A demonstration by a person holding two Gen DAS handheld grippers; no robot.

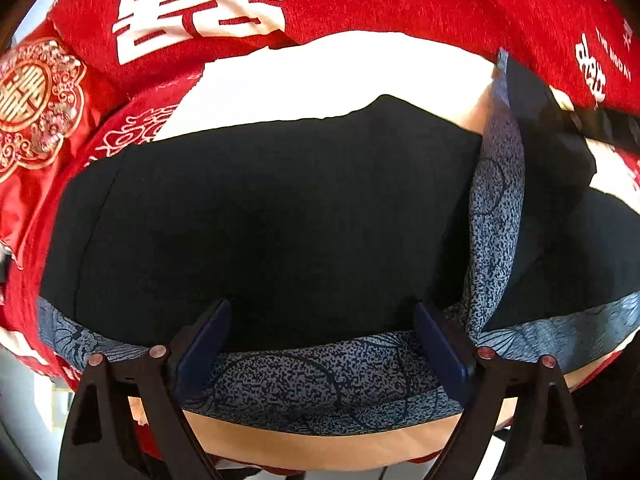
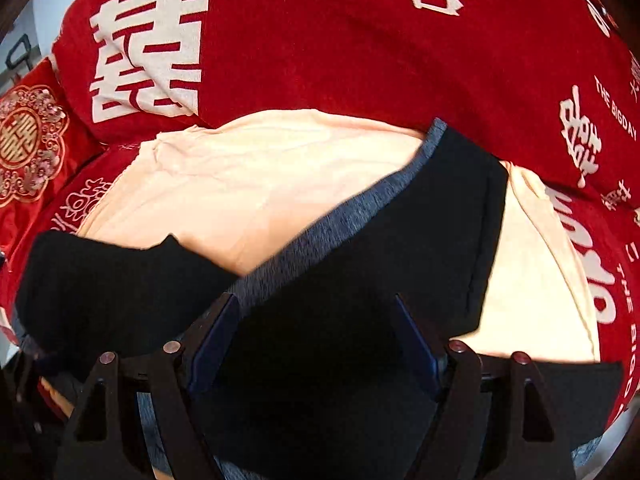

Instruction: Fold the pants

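Observation:
The black pants [image 1: 280,208] with a blue speckled waistband [image 1: 312,380] lie on a cream cloth [image 1: 340,76] over the bed. My left gripper [image 1: 322,340] is open, its jaws wide apart above the waistband, touching nothing that I can see. In the right wrist view the pants [image 2: 400,248] run diagonally, with a blue band [image 2: 344,216] along their upper edge. My right gripper [image 2: 316,340] is open, its jaws spread over the black fabric. The fabric under the jaws is dark and hard to read.
A red blanket with white characters [image 2: 320,48] is bunched behind the cream cloth [image 2: 248,176]. A red cushion with a gold emblem [image 1: 28,100] lies at the left, also seen in the right wrist view [image 2: 24,140].

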